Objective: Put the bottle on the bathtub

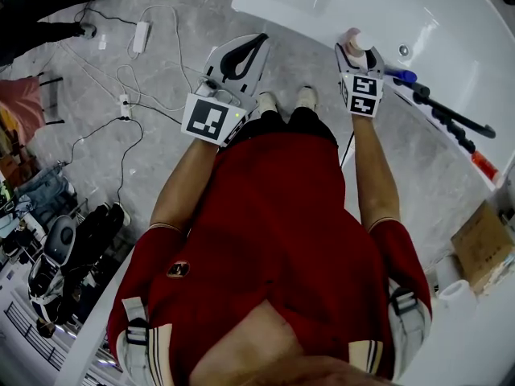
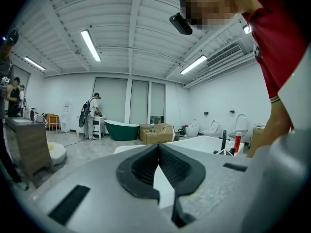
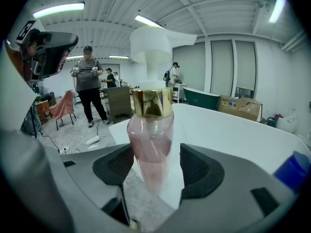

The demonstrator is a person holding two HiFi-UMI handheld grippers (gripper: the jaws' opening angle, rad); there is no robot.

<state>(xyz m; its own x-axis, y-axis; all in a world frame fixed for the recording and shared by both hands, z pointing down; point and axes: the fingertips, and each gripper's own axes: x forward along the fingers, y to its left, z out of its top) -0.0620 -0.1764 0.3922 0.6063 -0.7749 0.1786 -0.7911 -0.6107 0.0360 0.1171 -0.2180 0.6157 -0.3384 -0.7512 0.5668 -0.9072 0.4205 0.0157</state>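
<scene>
A clear pink bottle (image 3: 150, 130) with a gold collar and a white pump head stands upright between the pads of my right gripper (image 3: 155, 154), which is shut on its lower body. In the head view the bottle (image 1: 354, 43) and right gripper (image 1: 357, 55) are at the near rim of the white bathtub (image 1: 290, 16), whose edge also fills the right gripper view behind the bottle. My left gripper (image 1: 254, 43) hangs over the marble floor left of the tub. Its jaws meet at the tips (image 2: 158, 148) with nothing between them.
A black faucet with hand shower (image 1: 447, 117) lies along the tub's right rim, with a blue item (image 1: 405, 75) and an orange-red bottle (image 1: 484, 165) nearby. A cardboard box (image 1: 483, 244) stands lower right. Cables and power strips (image 1: 125, 103) cross the floor at left. Other people stand far off.
</scene>
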